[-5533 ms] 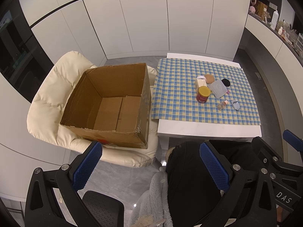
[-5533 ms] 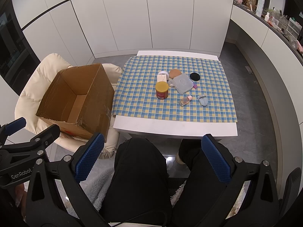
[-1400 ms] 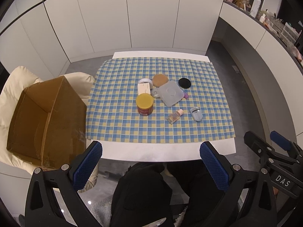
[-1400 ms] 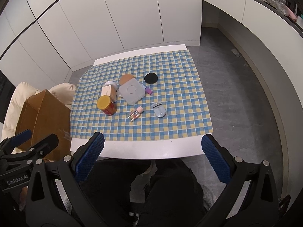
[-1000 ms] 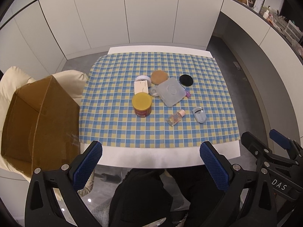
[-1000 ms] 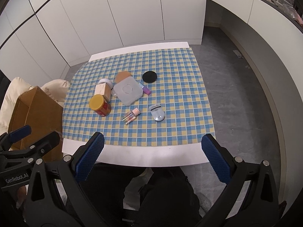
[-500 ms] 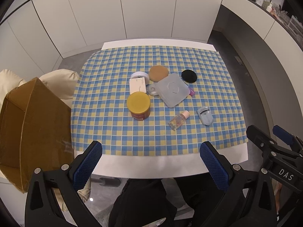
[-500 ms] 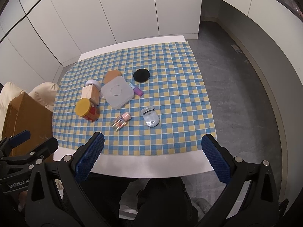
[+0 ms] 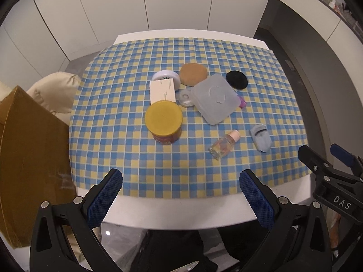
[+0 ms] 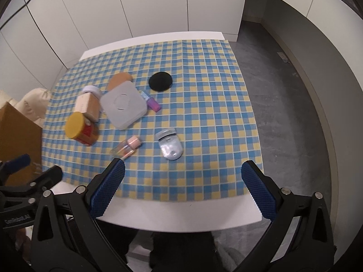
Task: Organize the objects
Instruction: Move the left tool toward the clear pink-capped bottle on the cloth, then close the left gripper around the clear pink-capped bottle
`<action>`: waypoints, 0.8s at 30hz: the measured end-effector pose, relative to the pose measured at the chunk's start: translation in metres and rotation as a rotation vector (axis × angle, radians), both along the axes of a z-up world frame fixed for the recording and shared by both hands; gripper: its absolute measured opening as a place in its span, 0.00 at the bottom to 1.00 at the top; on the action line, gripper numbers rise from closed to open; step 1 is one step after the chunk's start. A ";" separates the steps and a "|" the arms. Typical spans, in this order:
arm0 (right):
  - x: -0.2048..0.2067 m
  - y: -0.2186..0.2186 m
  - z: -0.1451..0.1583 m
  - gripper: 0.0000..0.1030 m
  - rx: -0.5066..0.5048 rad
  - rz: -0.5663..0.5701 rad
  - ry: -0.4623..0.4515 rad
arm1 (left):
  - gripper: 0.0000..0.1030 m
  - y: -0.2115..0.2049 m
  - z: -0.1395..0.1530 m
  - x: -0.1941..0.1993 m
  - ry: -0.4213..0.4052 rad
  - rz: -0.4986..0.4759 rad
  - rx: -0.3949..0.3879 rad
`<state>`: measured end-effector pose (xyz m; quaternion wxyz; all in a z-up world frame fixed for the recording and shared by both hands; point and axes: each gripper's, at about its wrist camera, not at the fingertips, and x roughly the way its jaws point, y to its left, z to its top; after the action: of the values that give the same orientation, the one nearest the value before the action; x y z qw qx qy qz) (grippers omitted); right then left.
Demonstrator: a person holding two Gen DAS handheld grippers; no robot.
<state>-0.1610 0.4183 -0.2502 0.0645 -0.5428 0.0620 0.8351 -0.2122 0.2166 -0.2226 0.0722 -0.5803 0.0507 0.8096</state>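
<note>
A cluster of small items lies mid-table on the checked cloth [image 9: 118,95]: a yellow-lidded red jar [image 9: 163,121], a white card box [image 9: 162,90], a white round tin [image 9: 165,76], a tan puff [image 9: 193,73], a black disc [image 9: 236,79], a frosted square case [image 9: 215,100], a small bottle with a pink cap [image 9: 224,144] and a pale blue eyelash curler [image 9: 261,140]. My left gripper [image 9: 180,182] hangs open over the near table edge. My right gripper [image 10: 182,176] is open too, just short of the curler [image 10: 170,144] and bottle [image 10: 126,147].
A brown cardboard box [image 9: 29,158] sits on a cream armchair [image 9: 56,90] left of the white table [image 9: 181,213]. White cabinet doors stand behind. Grey floor and a curved counter lie to the right. The person's dark-clothed legs show below the table edge.
Both grippers have swung from the box side toward the table and moved closer; the items now look larger and nearer. Both stay open with nothing held.
</note>
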 end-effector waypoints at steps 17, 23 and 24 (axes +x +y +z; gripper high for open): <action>-0.031 0.010 -0.097 1.00 -0.023 0.036 -0.022 | 0.99 0.008 -0.087 -0.026 -0.119 0.022 0.037; -0.045 -0.003 -0.112 0.79 0.017 0.093 -0.039 | 0.99 0.016 -0.098 -0.022 -0.131 0.012 0.037; -0.047 -0.005 -0.112 0.67 0.031 0.096 -0.031 | 0.99 0.016 -0.098 -0.023 -0.125 0.011 0.039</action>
<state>-0.2076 0.4130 -0.3622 0.0337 -0.5568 0.0219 0.8297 -0.2352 0.2328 -0.3202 0.0823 -0.6286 0.0270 0.7729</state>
